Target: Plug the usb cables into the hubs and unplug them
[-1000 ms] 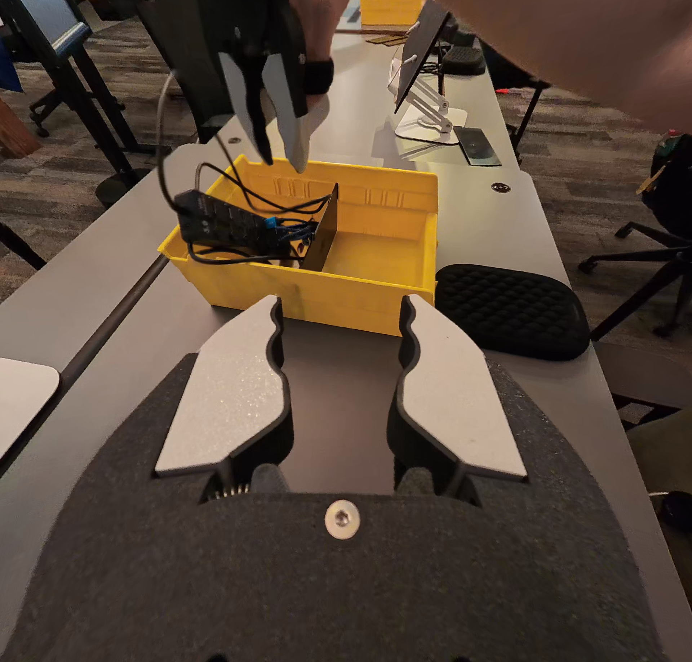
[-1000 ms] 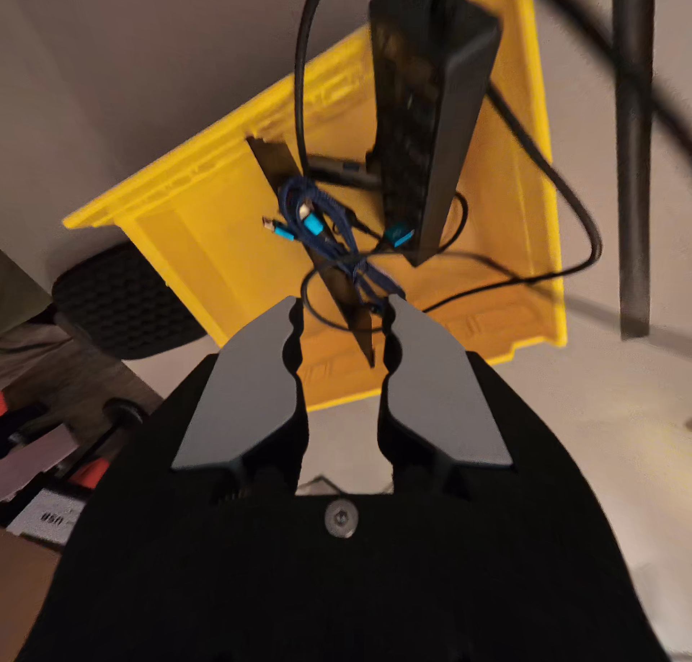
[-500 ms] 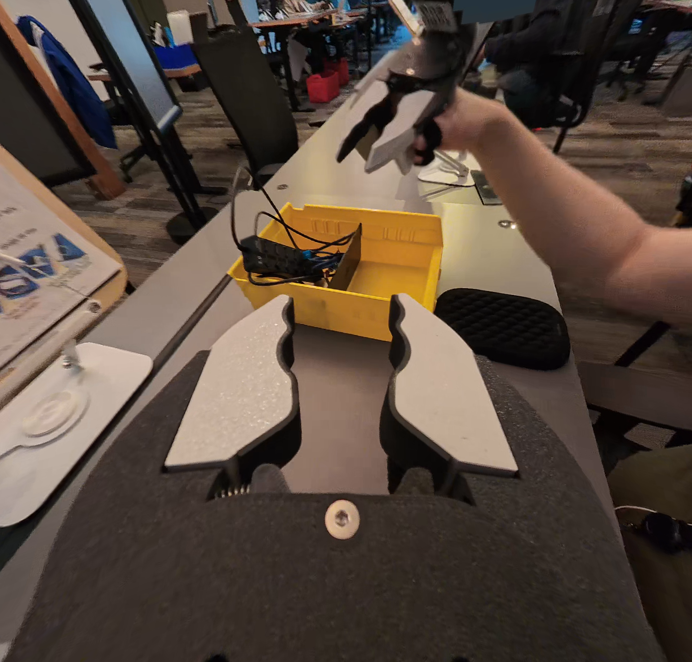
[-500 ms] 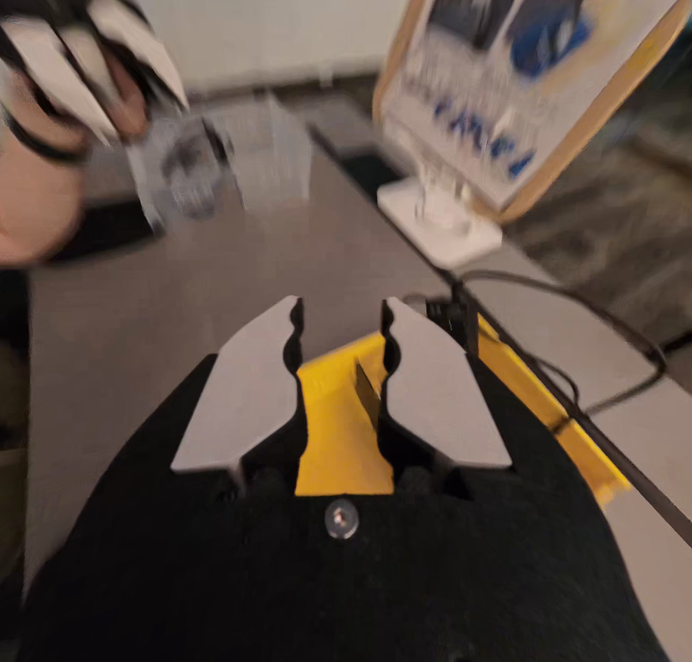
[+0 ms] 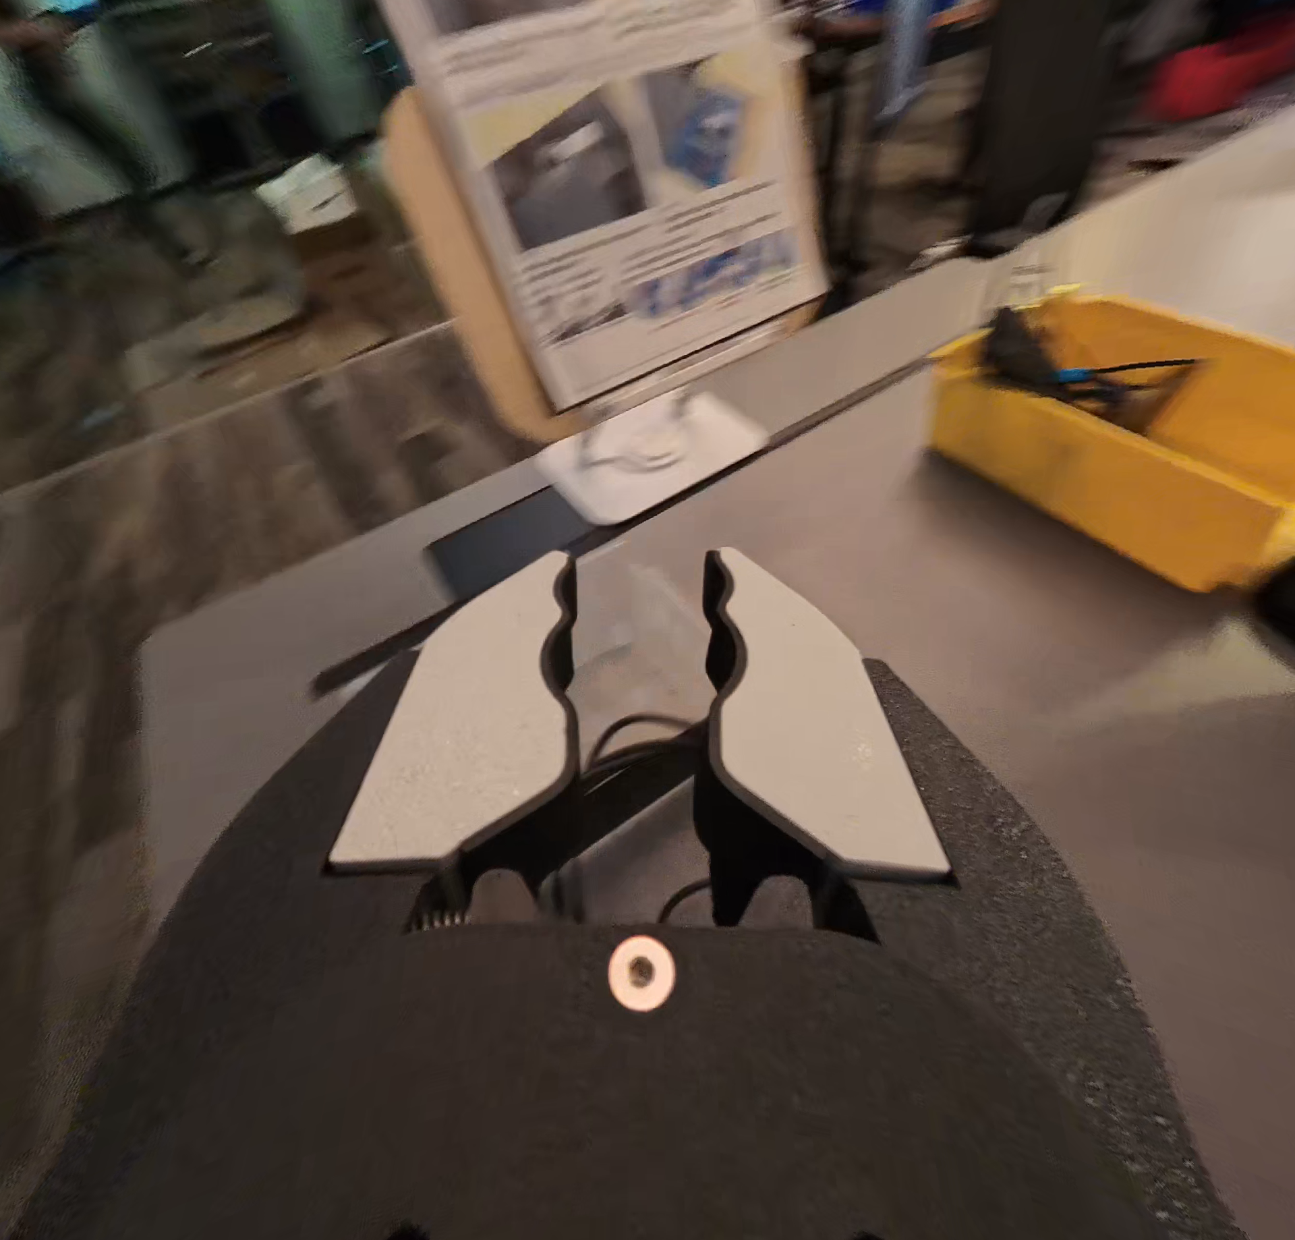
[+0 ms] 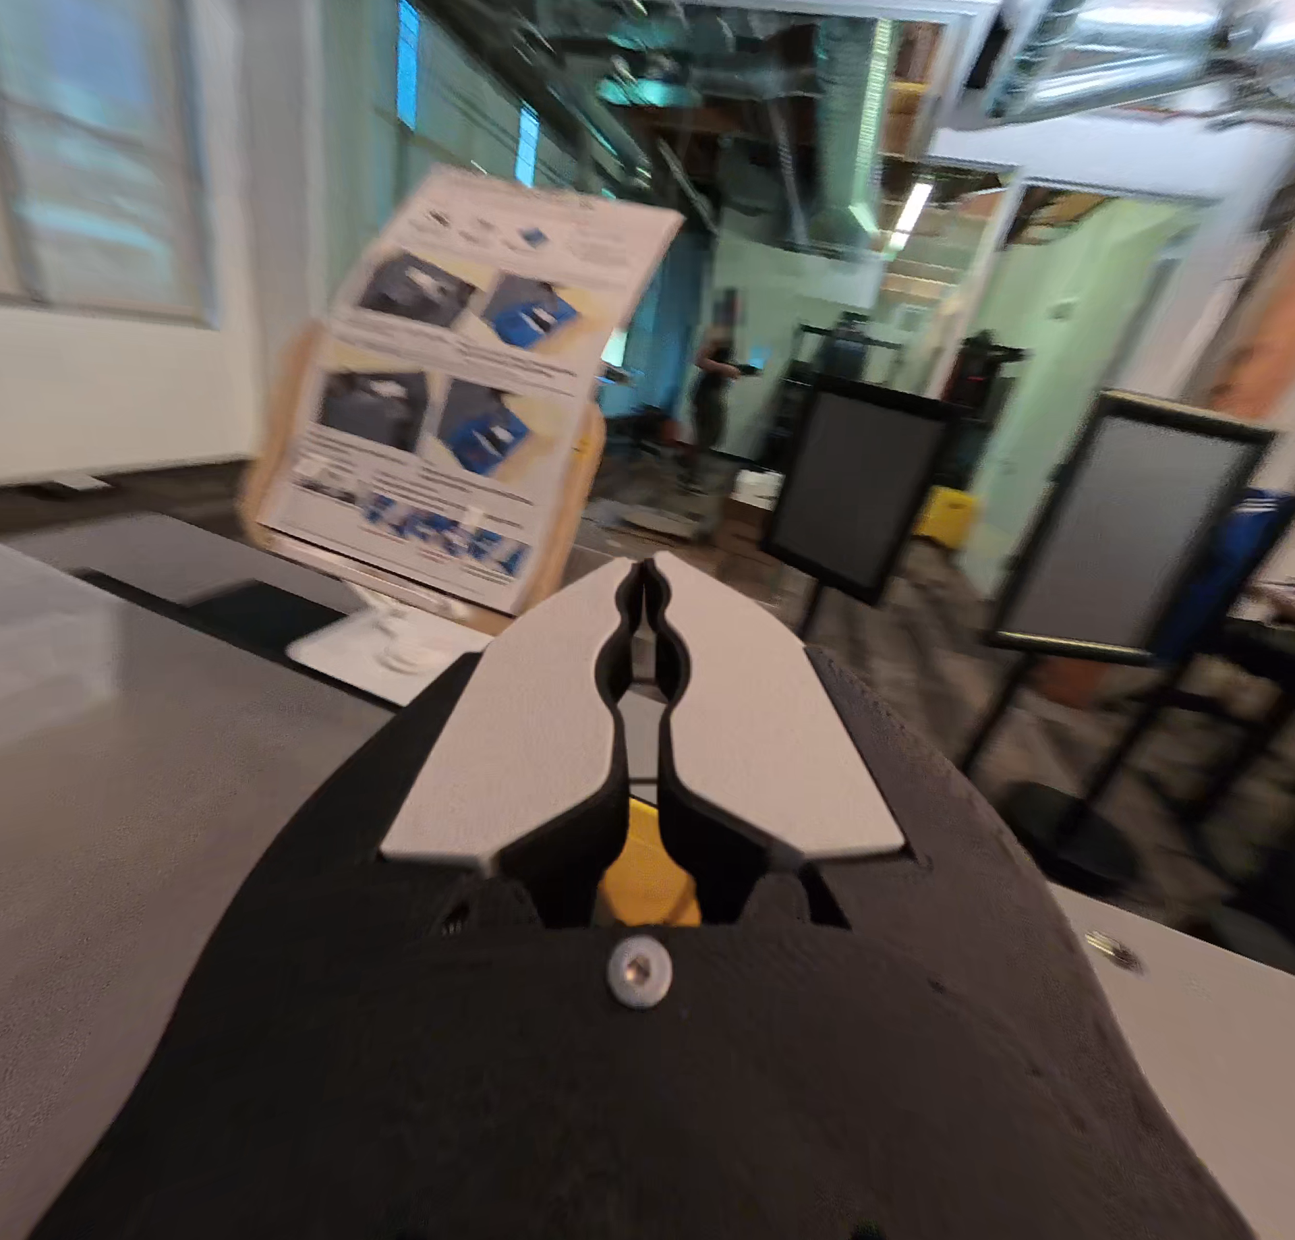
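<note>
My left hand-held gripper (image 5: pixel 639 561) hangs over the grey tabletop (image 5: pixel 876 617), its two fingers spread with a clear gap and nothing held between them. Down in that gap, close to the gripper body, I see a loop of black cable (image 5: pixel 634 730) lying on the tabletop; I cannot tell what it belongs to. Just ahead stands a paper sign on a wooden board (image 5: pixel 617 176) with a white base (image 5: pixel 652 456), all of it smeared by motion. Off to the right sits the yellow bin (image 5: pixel 1093 456), well apart from my left fingers. Inside it, at its left end, lies a black hub (image 5: pixel 1016 351) with blue-tipped usb cables (image 5: pixel 1079 376) tangled beside it. A dark divider (image 5: pixel 1163 393) stands across the bin, and the part to its right is cut off by the frame edge, so I cannot say what is in there. The picture is too blurred to tell whether any cable is plugged into the hub.

Now my right hand-held gripper (image 6: pixel 643 565): its fingers are pressed together at the tips, pinching nothing. Through the slit near their base I catch a patch of the yellow bin (image 6: pixel 648 884) below me. To the left spreads the tabletop (image 6: pixel 140 751), with the same sign (image 6: pixel 455 393) standing beyond it. Farther right stand two dark display panels on floor stands (image 6: pixel 858 491), and a person (image 6: pixel 715 393) is far back in the room.
</note>
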`<action>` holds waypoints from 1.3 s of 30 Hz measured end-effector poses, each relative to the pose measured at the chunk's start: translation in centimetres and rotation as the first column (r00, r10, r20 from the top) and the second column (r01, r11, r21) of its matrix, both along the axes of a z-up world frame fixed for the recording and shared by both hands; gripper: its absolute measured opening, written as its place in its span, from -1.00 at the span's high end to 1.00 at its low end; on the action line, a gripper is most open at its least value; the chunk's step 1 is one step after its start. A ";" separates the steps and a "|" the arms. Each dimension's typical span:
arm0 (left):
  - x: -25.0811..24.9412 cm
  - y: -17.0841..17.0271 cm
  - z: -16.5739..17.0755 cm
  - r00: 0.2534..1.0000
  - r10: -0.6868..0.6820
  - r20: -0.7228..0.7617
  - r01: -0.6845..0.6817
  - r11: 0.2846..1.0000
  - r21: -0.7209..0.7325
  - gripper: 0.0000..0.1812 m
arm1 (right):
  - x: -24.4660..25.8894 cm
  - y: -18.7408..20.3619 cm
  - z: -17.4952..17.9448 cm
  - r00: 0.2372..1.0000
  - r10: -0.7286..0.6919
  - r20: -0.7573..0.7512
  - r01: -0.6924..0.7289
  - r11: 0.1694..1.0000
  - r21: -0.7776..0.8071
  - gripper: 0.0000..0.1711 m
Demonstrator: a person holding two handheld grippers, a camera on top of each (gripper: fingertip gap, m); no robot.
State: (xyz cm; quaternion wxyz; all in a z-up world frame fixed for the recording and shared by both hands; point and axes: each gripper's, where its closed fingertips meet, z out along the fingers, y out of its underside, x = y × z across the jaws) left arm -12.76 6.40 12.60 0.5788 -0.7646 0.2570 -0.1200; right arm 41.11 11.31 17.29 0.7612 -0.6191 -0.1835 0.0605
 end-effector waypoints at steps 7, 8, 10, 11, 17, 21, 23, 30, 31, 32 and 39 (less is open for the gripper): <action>-12.3 0.2 -5.4 0.910 0.396 -0.120 -0.414 0.882 -0.224 0.57 | 2.5 1.7 -6.4 0.987 -0.073 0.141 0.120 0.923 -0.365 0.85; -12.4 -0.1 -6.2 0.917 0.384 -0.105 -0.398 0.876 -0.274 0.57 | 3.2 1.6 -7.8 0.986 -0.083 0.145 0.140 0.885 -0.445 0.77; -12.7 -0.8 -7.9 0.925 0.366 -0.104 -0.378 0.849 -0.369 0.57 | 5.3 0.8 -10.9 0.971 -0.128 0.201 0.224 0.781 -0.583 0.60; -13.2 -0.9 -8.6 0.917 0.379 -0.123 -0.396 0.828 -0.397 0.57 | 6.3 0.1 -12.5 0.963 -0.138 0.231 0.258 0.717 -0.648 0.48; -15.1 -1.1 -11.9 0.882 0.420 -0.214 -0.468 0.727 -0.503 0.57 | 9.0 -3.6 -19.3 0.965 -0.115 0.237 0.264 0.438 -0.860 0.45; -15.3 -0.9 -14.7 0.867 0.413 -0.277 -0.493 0.635 -0.595 0.59 | 9.8 -4.3 -22.2 0.973 -0.117 0.198 0.226 0.337 -0.914 0.46; -15.0 -0.1 -15.3 0.866 0.427 -0.259 -0.488 0.613 -0.621 0.64 | 10.0 -4.3 -23.6 0.979 -0.124 0.161 0.190 0.283 -0.940 0.50; -14.3 0.1 -19.3 0.868 0.382 -0.316 -0.482 0.497 -0.722 0.54 | 9.6 -3.8 -28.1 0.985 -0.038 0.168 0.172 0.142 -0.975 0.87; -14.5 0.2 -19.8 0.864 0.382 -0.329 -0.489 0.480 -0.728 0.53 | 9.7 -3.8 -28.7 0.980 -0.017 0.196 0.197 0.124 -0.973 0.91; -14.6 0.2 -20.2 0.861 0.383 -0.335 -0.493 0.468 -0.733 0.53 | 9.7 -3.7 -29.0 0.978 -0.004 0.209 0.208 0.113 -0.972 0.90; -14.9 0.0 -21.6 0.855 0.376 -0.358 -0.500 0.415 -0.760 0.56 | 8.2 -3.0 -29.1 0.976 0.038 0.212 0.208 0.094 -0.974 0.91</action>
